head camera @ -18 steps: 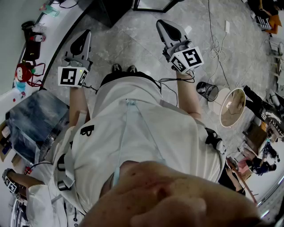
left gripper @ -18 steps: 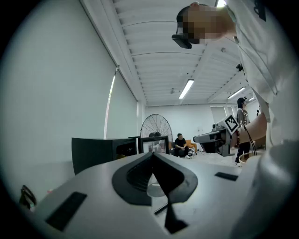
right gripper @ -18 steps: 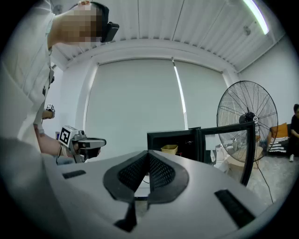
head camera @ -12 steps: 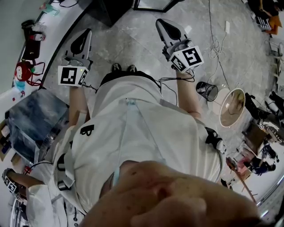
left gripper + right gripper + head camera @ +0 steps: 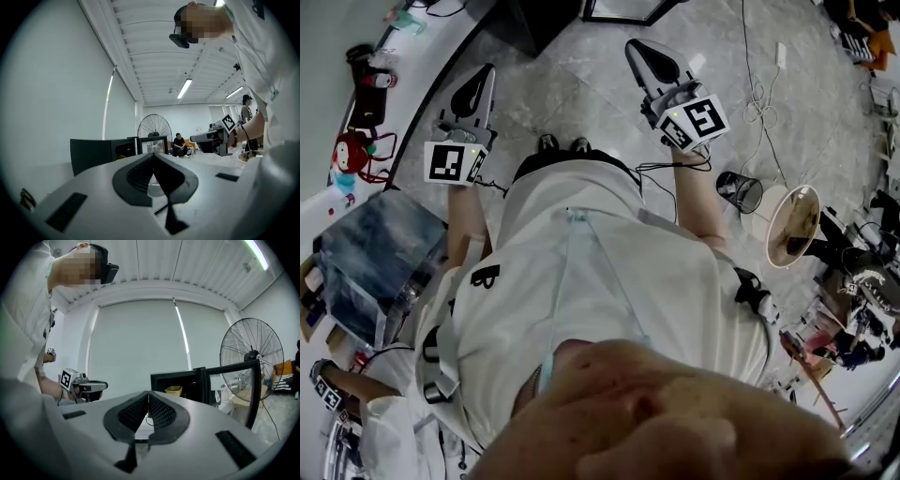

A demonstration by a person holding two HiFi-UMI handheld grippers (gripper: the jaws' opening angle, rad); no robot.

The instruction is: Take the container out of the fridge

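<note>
A black mini fridge (image 5: 180, 383) stands ahead on the floor with its glass door (image 5: 232, 385) swung open. Inside it sits a yellowish container (image 5: 173, 390). The fridge (image 5: 101, 152) also shows in the left gripper view, and at the top edge of the head view as a dark box (image 5: 534, 21). Both grippers are held level in front of the person, well short of the fridge. My left gripper (image 5: 480, 82) (image 5: 153, 155) is shut with nothing between its jaws. My right gripper (image 5: 641, 54) (image 5: 148, 393) is shut and empty too.
A large floor fan (image 5: 253, 352) stands to the right of the fridge. A person (image 5: 178, 143) sits far off. On the floor at the right lie cables (image 5: 759, 94), a small black bin (image 5: 738, 192) and a round stool (image 5: 792, 225). A cluttered white counter (image 5: 337, 202) runs along the left.
</note>
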